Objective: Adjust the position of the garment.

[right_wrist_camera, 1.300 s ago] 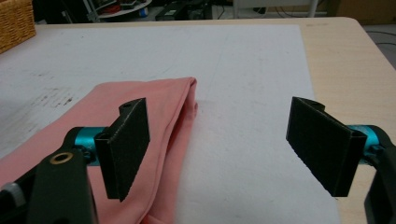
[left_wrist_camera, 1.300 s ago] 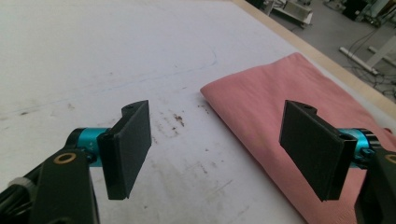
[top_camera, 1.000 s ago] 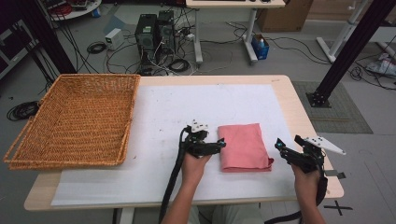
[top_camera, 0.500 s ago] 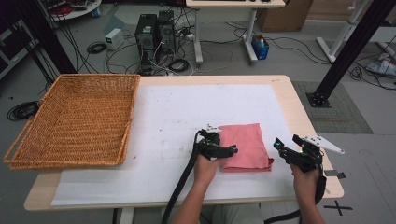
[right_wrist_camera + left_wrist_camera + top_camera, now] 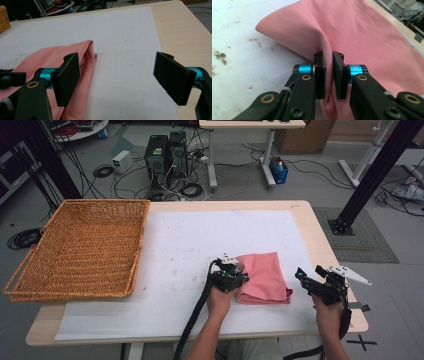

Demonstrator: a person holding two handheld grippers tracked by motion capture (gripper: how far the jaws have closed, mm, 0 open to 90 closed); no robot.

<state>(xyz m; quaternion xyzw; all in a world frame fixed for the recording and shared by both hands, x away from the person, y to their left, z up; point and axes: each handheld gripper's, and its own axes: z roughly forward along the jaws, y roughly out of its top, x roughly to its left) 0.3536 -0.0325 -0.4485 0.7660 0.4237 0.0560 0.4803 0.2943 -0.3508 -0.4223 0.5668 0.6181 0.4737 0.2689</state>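
At table's near edge | left gripper (image 5: 329,75) just closed, clamped on folded pink cloth (image 5: 367,42) ridge | right gripper (image 5: 117,77) spread wide, holding nothing | risk: thin pinch slipping, fold unravelling when lifted toward wicker basket (image 5: 75,247)

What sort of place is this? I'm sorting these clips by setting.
Likely a lab or workshop: computer towers and loose cables lie on the floor beyond the table, with black frame legs alongside.

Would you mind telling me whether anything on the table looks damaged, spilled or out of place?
Nothing stands out. The folded pink cloth lies flat apart from the ridge pinched by the left gripper; the white mat only carries some dark smudges.
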